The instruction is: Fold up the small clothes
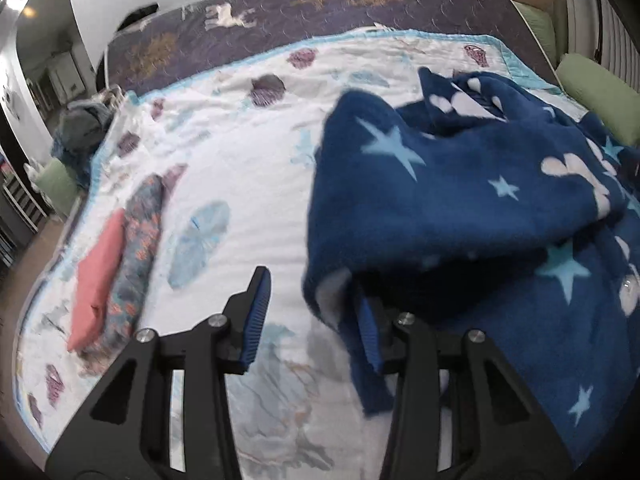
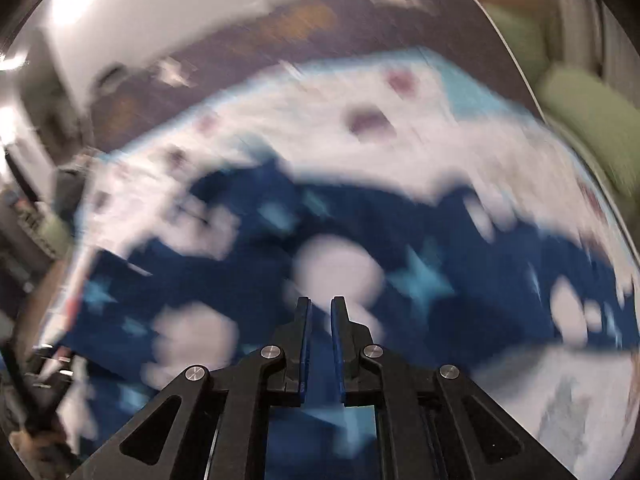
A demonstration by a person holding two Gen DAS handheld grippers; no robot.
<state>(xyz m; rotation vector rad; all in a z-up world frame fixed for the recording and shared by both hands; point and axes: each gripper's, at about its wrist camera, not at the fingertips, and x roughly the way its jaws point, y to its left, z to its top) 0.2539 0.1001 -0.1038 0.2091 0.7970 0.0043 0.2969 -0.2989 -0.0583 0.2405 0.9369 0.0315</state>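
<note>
A navy fleece garment with pale stars and white hearts lies bunched on the right of the bed. My left gripper is open; the fleece edge drapes over its right finger, while the left finger is bare. In the blurred right wrist view the same fleece spreads under my right gripper, whose fingers stand nearly together with a narrow gap and nothing visibly between them.
A folded pink cloth and a folded patterned cloth lie at the bed's left. The white printed quilt covers the bed. Green cushions sit at the right, a dark bundle at far left.
</note>
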